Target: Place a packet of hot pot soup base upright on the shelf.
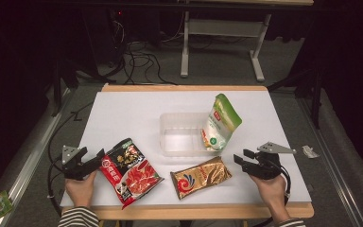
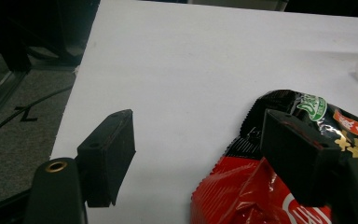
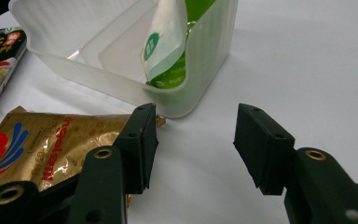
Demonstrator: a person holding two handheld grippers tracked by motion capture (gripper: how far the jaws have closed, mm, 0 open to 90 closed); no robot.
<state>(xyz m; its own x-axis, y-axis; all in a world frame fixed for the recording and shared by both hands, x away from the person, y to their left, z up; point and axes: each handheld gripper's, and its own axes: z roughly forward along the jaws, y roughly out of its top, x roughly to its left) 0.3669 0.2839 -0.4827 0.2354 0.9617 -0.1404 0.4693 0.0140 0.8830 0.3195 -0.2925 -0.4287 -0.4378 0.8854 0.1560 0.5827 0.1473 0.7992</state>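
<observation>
Standing in the middle of the white table point(image 1: 137, 106), a clear plastic container point(image 1: 170, 122) holds one thing: a green-and-white pouch point(image 1: 220, 124) that leans upright against its right end, its top rising well above the rim. In the right gripper view the green-and-white pouch point(image 3: 165, 44) shows through the ribbed, translucent wall of the container point(image 3: 74, 28), tucked into the corner nearest the jaws; the rest of the container is bare.

Near of the container, flat on the table, lies a gold pouch point(image 1: 201, 176) with a red and blue swirl. The right gripper point(image 1: 240, 159) sits low at its right end with the jaws spread wide and nothing between them; in its own view the gold pouch point(image 3: 42, 142) lies beside and partly under one jaw, while the gap between the jaws shows bare table.

Farther left lies a red-and-black packet point(image 1: 128, 169), flat and slightly turned. The left gripper point(image 1: 94, 158) rests at its left edge, jaws wide apart; in the left gripper view one jaw hangs over the red-and-black packet point(image 2: 256, 186) and the other over bare table, nothing clamped.
</observation>
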